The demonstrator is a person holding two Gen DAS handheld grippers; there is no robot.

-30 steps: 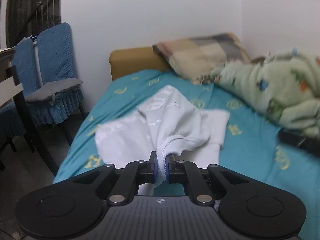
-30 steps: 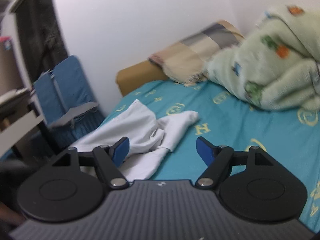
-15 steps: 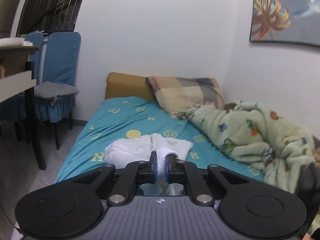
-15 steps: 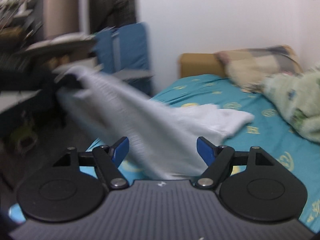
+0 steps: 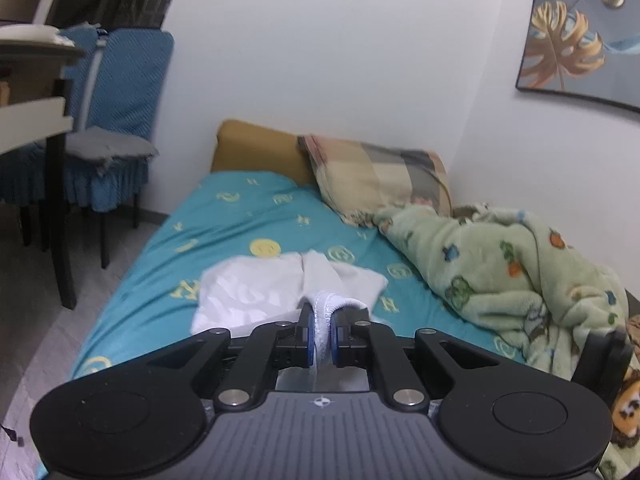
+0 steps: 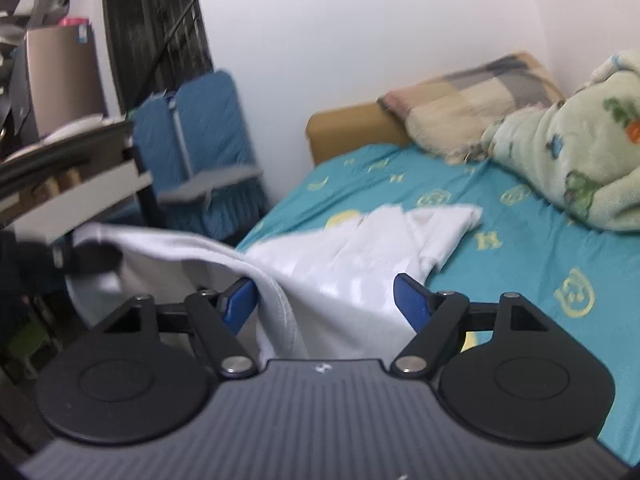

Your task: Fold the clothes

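Observation:
A white garment (image 5: 260, 288) lies crumpled on the teal bed sheet (image 5: 224, 232). My left gripper (image 5: 322, 322) is shut on a stitched edge of it, and the cloth rises from the bed to the pads. In the right wrist view the same garment (image 6: 352, 264) stretches from the bed off to the left, where its raised end (image 6: 96, 236) meets a dark, blurred shape. My right gripper (image 6: 325, 302) is open, with a hemmed fold of the cloth hanging between its blue fingers (image 6: 238, 304), close to the left one and not pinched.
A green fleece blanket (image 5: 500, 272) is heaped on the right side of the bed, with a checked pillow (image 5: 380, 176) at the tan headboard (image 5: 256, 148). Blue-covered chairs (image 5: 116, 120) and a desk (image 5: 36, 120) stand on the left beside the bed.
My left gripper has pulled back and up with the garment edge, so the bed looks farther off. The right view has swung left, and the lifted cloth now hangs between its open fingers.

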